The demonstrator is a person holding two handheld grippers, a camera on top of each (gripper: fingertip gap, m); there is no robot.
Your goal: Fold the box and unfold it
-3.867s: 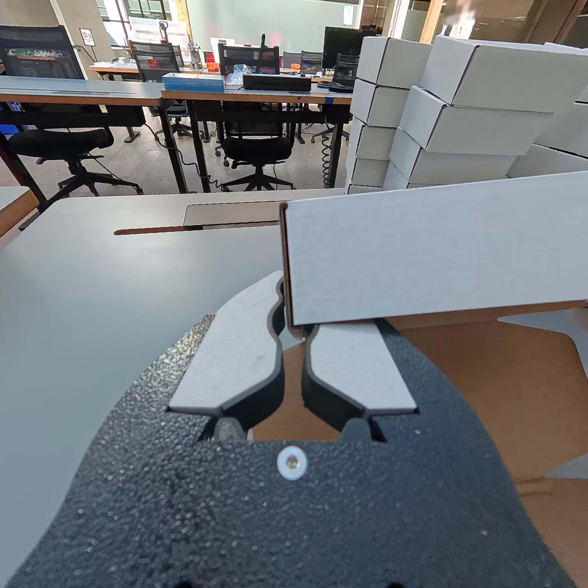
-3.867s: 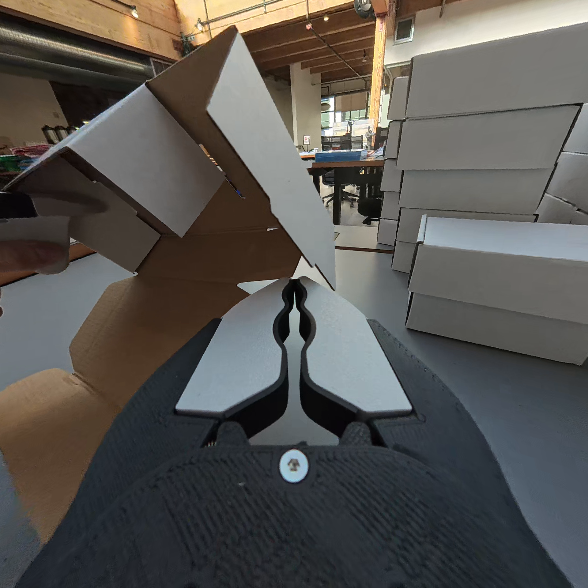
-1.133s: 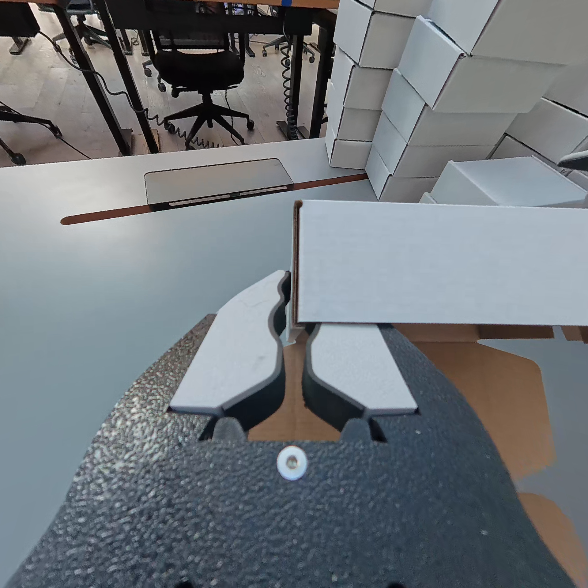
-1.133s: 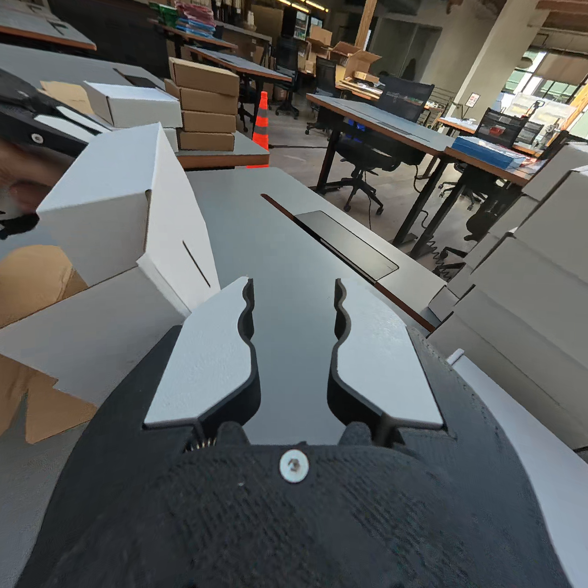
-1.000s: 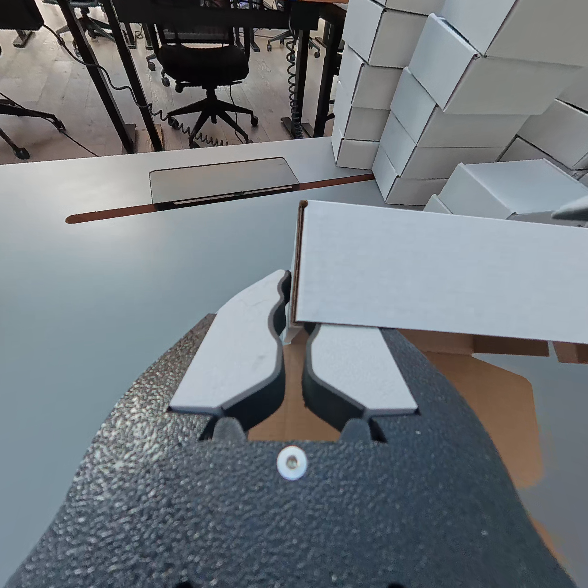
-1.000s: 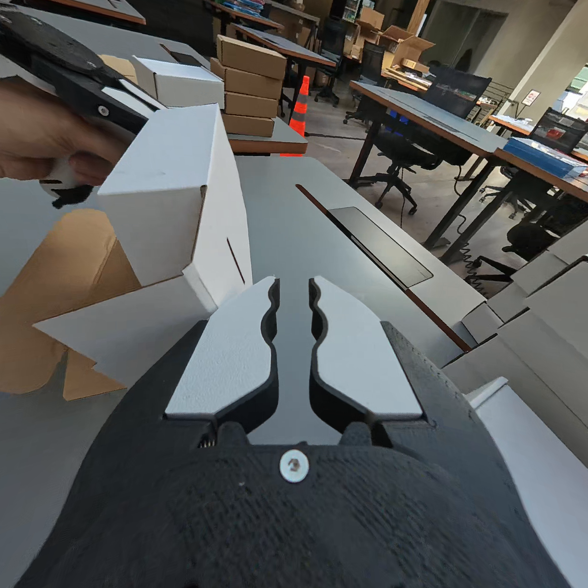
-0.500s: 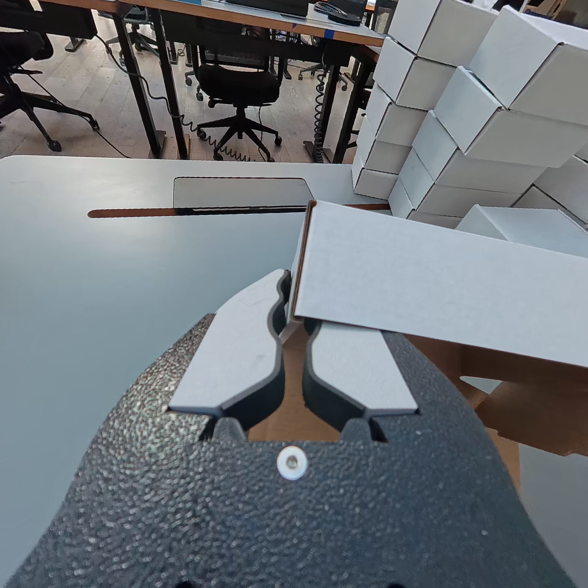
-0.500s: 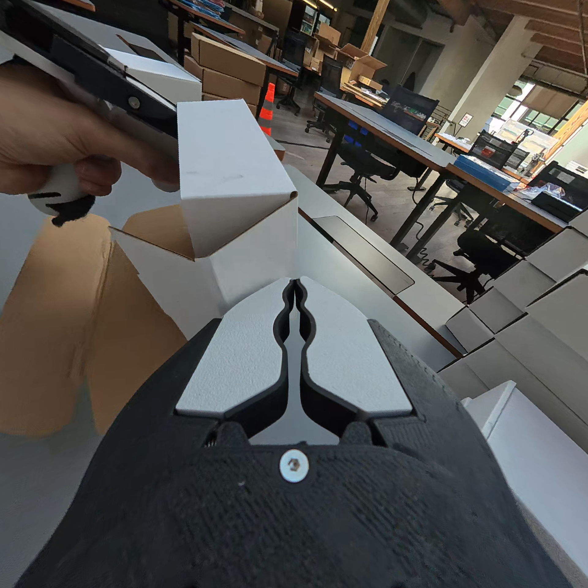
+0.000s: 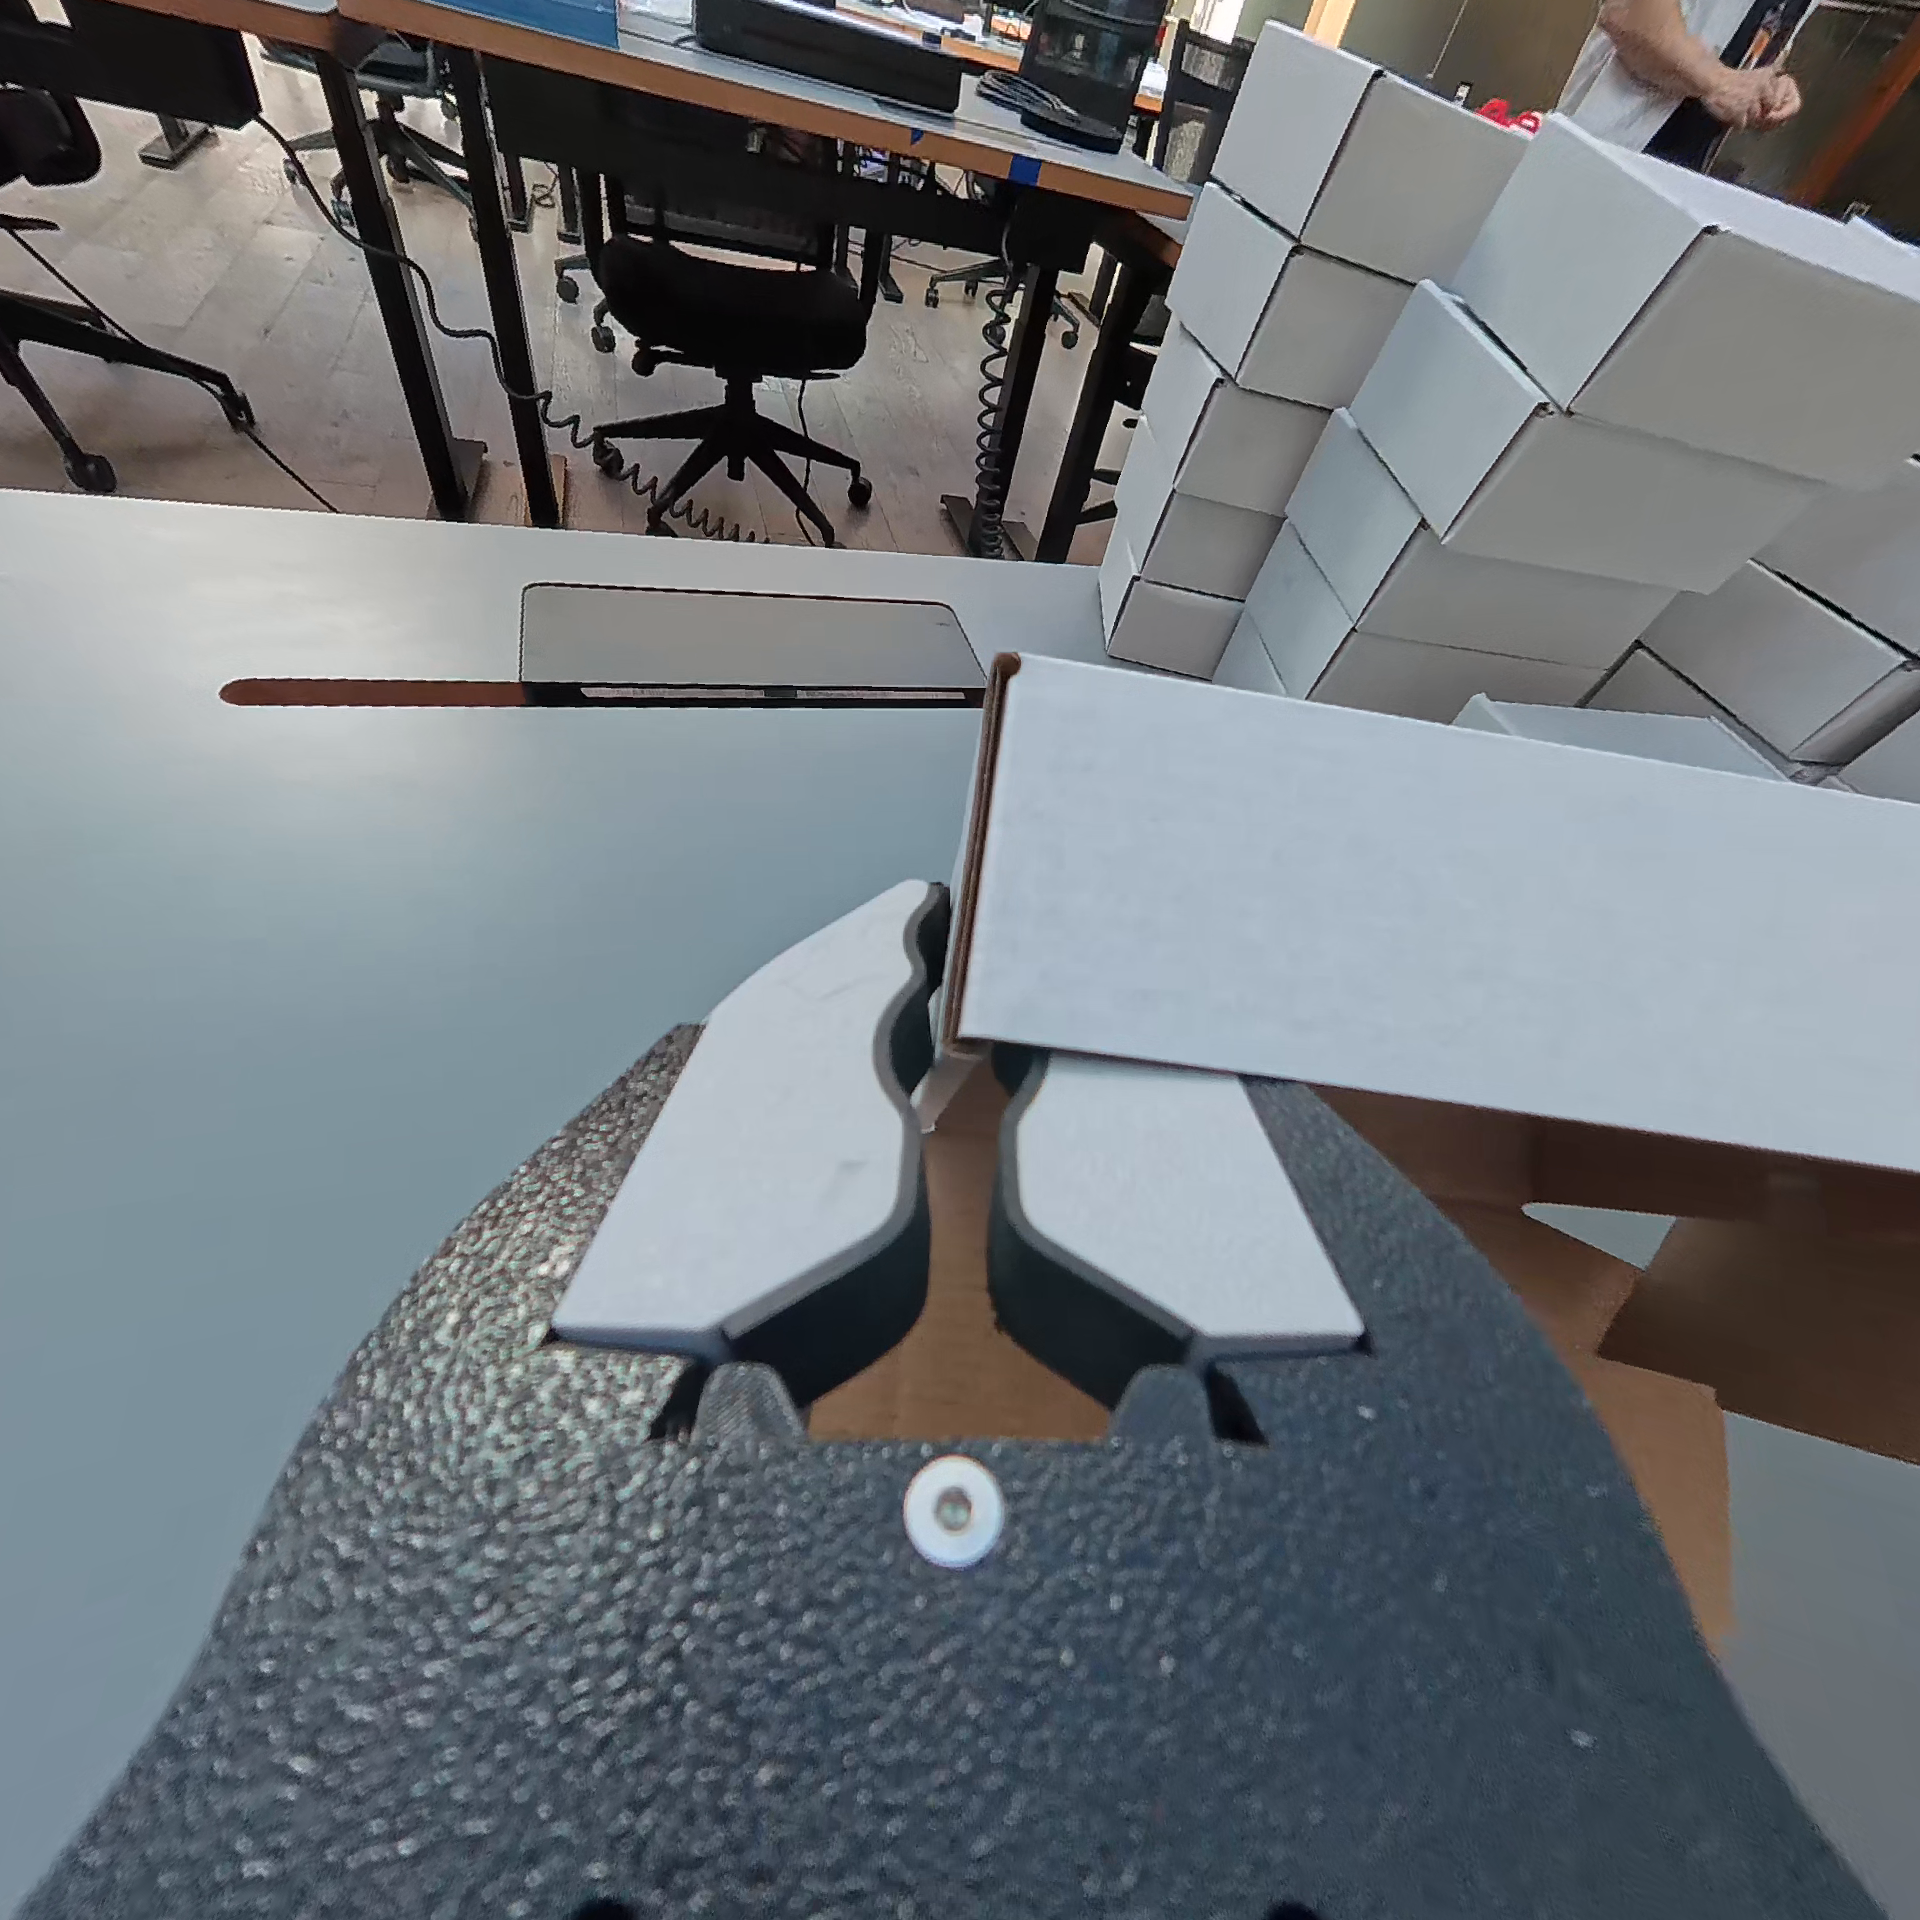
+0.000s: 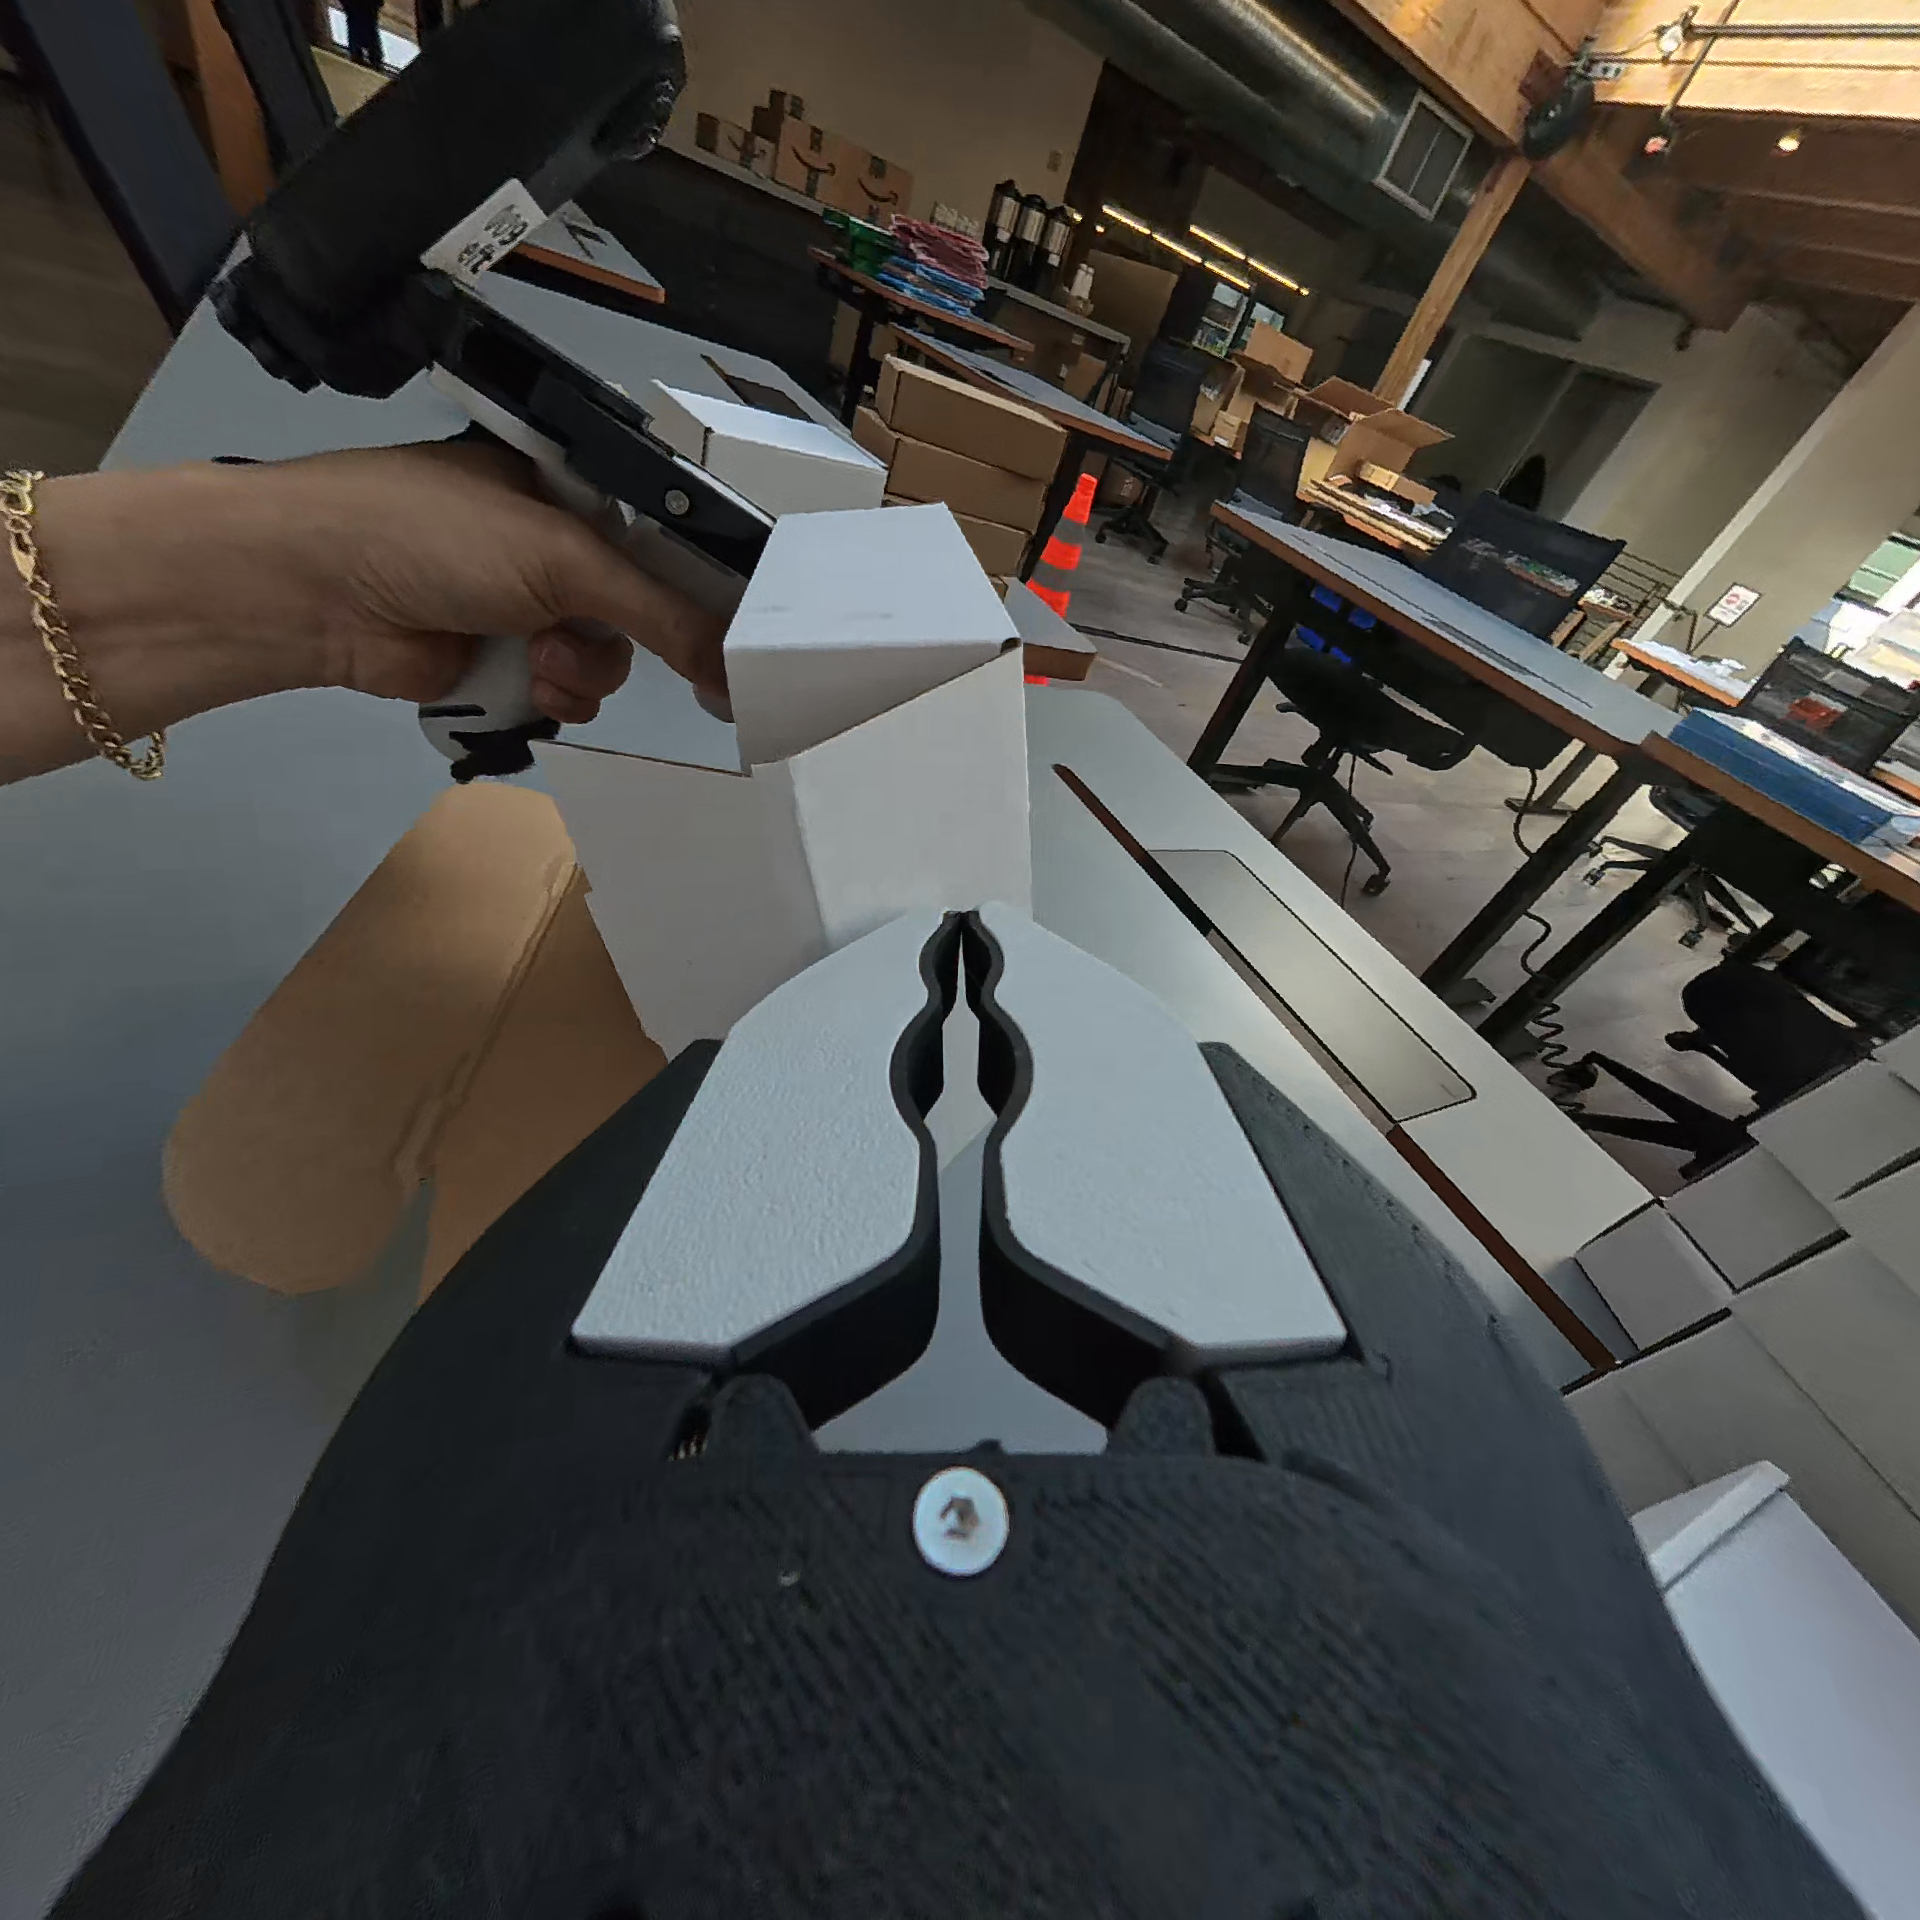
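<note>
A white cardboard box (image 9: pixel 1455 904) with a brown inside (image 9: pixel 1621 1184) is partly folded and held above the grey table (image 9: pixel 364 935). My left gripper (image 9: pixel 961 997) is shut on the box's long wall at its left corner. The right wrist view shows that gripper (image 10: pixel 665 499), held by a hand, clamped on the box's top edge. My right gripper (image 10: pixel 961 925) is shut, with nothing seen between its tips, which sit against the lower part of the box's upright end wall (image 10: pixel 914 821). A brown flap (image 10: pixel 395 1039) hangs down to the left.
Stacks of folded white boxes (image 9: pixel 1455 416) stand at the table's right side and also show in the right wrist view (image 10: pixel 1766 1299). A cable hatch and slot (image 9: pixel 748 644) cross the table's far part. Desks, office chairs and an orange cone (image 10: pixel 1060 561) lie beyond. A person (image 9: pixel 1662 73) stands far back.
My right gripper closed from open and moved in to the box's end wall. The end of the box turned more upright. My left gripper kept its hold on the wall.
</note>
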